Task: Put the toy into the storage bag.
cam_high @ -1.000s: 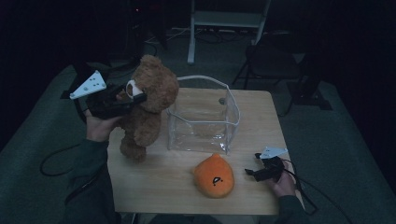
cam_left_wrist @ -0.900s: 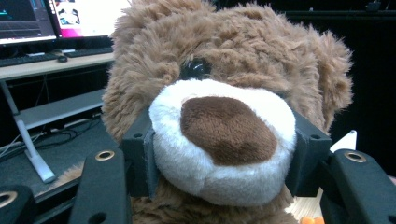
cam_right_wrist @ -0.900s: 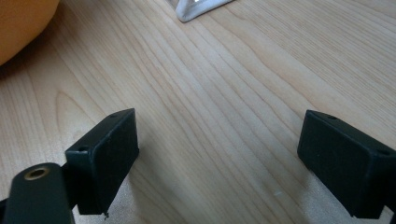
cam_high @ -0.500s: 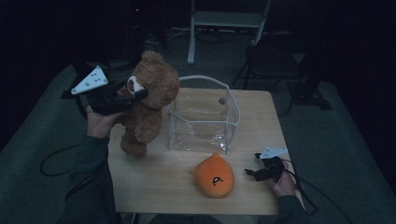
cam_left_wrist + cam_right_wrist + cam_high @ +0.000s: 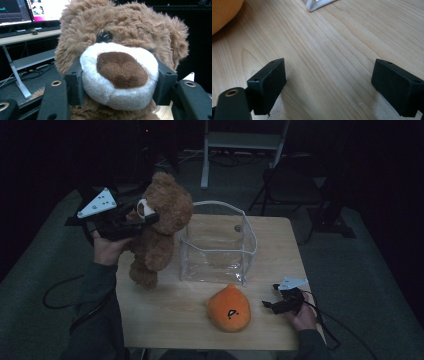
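Left gripper (image 5: 148, 216) clamps the bear (image 5: 159, 227) by its white muzzle, one jaw on each side of the snout, pads pressing into the plush. Jaws fairly wide apart because the muzzle fills the gap. In the left gripper view the bear (image 5: 120, 57) faces the camera, brown nose centred between the pads.

Bear is held up at the left side of the table (image 5: 165, 315), body hanging roughly upright, feet dangling near the left edge, apparently off the wood. Its right flank is just beside the left wall of the clear bag (image 5: 216, 245), touching or not I cannot tell. Bag stands open in the middle of the table, toward the far side.

Orange plush (image 5: 229, 309) lies on the table near of the bag, close to its near wall.

Right gripper (image 5: 266, 304) rests low at the near right of the table, just right of the orange plush, apart from it. Its jaws stand wide open with bare wood between them, holding nothing. In the right gripper view the orange plush (image 5: 223, 12) sits at top left and a bag corner (image 5: 318, 5) at the top.
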The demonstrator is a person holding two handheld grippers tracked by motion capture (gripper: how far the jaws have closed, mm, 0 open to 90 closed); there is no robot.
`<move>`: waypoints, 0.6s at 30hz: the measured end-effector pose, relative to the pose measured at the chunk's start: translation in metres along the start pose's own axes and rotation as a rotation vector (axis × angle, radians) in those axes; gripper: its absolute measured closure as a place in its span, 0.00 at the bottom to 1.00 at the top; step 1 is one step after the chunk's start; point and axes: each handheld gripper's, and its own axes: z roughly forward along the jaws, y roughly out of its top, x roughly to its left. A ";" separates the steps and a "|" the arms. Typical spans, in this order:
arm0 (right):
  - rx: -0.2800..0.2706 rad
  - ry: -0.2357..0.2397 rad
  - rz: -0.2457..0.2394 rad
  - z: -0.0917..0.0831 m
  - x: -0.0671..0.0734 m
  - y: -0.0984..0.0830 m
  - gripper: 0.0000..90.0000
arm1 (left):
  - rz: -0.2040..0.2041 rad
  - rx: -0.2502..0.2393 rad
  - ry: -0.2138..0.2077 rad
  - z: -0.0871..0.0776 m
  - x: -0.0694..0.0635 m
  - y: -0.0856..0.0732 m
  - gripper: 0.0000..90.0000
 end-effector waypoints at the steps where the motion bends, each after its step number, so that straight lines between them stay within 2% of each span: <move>1: 0.000 -0.001 0.001 0.000 0.000 0.000 0.13 | 0.003 0.001 0.001 0.000 0.000 0.000 0.45; 18: 0.000 -0.005 0.003 0.000 0.000 0.000 0.13 | 0.010 -0.008 0.000 0.003 0.001 0.009 0.45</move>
